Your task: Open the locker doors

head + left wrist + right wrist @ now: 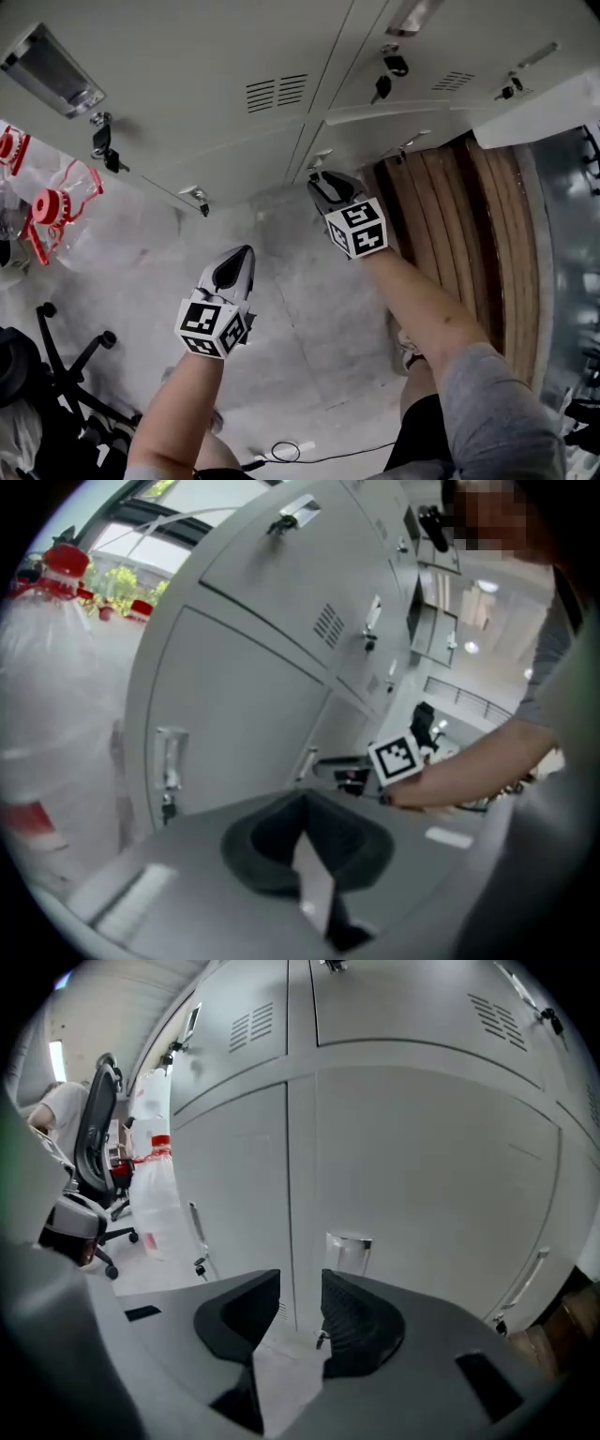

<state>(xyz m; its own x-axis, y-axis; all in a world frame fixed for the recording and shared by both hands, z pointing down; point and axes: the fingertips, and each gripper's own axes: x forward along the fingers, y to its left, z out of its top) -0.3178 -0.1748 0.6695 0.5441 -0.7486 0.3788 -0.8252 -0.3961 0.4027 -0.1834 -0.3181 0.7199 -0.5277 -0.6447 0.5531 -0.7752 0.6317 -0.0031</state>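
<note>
right gripper [320, 184] is up at the bottom row of lockers, its fingers [354, 1321] standing apart with nothing clamped between them. the task's thing is the lower locker door [441, 1194] straight ahead, shut. its chrome handle [349, 1252] sits by that door's left edge, just beyond the tip of the right-hand finger and a touch off the gap to that side. what looks like a small key [321, 1340] hangs below it and shows in the gap.

the handle's long axis runs upright along the door's edge, so the gap already lies crosswise to it. my read: a small shift sideways and forward would put the handle between the fingers.

left gripper [246, 251] hangs lower over the concrete floor [309, 309], closed tip to tip on nothing. it is well apart from this handle, with the neighbouring handle [169, 761] on the next door nearer its line. for this pull the right one is clearly the closer.
</note>
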